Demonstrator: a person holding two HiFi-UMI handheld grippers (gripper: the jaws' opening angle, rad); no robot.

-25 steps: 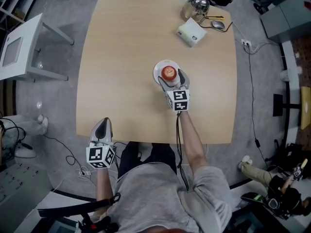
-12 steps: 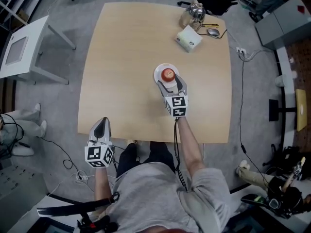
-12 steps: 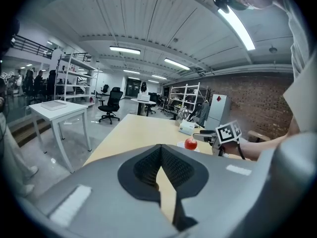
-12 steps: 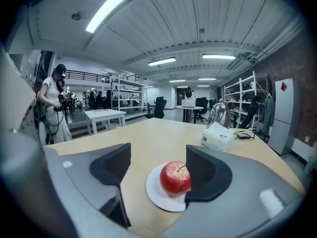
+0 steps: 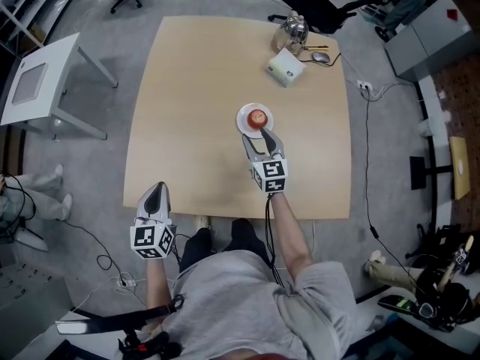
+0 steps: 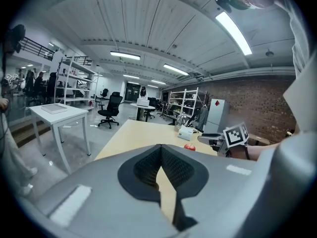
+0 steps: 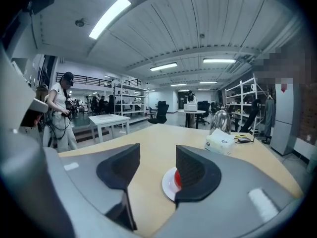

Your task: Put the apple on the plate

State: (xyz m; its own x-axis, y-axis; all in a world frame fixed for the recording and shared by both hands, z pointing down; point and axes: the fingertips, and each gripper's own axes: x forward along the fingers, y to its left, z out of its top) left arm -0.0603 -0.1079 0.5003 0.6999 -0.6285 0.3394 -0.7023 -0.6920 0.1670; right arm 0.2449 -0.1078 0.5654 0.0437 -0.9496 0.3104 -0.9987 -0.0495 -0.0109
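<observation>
A red apple (image 5: 258, 116) sits on a small white plate (image 5: 243, 120) in the middle of the wooden table (image 5: 187, 103). My right gripper (image 5: 262, 136) hangs just short of the plate on the near side, apart from it. Its jaws have just been closing; they stand open with nothing between them. In the right gripper view the plate (image 7: 168, 183) and a sliver of the apple (image 7: 177, 180) show past the right finger (image 7: 195, 175). My left gripper (image 5: 157, 190) is shut and empty over the table's near left edge. The left gripper view shows the apple (image 6: 188, 147) far off.
At the table's far right stand a white tissue box (image 5: 285, 68), a glass kettle (image 5: 292, 27) and a mouse (image 5: 321, 56). A white side table (image 5: 45, 81) stands off to the left. A person (image 7: 60, 114) stands far left in the right gripper view.
My right gripper has drawn back from the apple toward the person, and its jaws have narrowed. The apple stays on the plate. The left gripper has hardly shifted in the view.
</observation>
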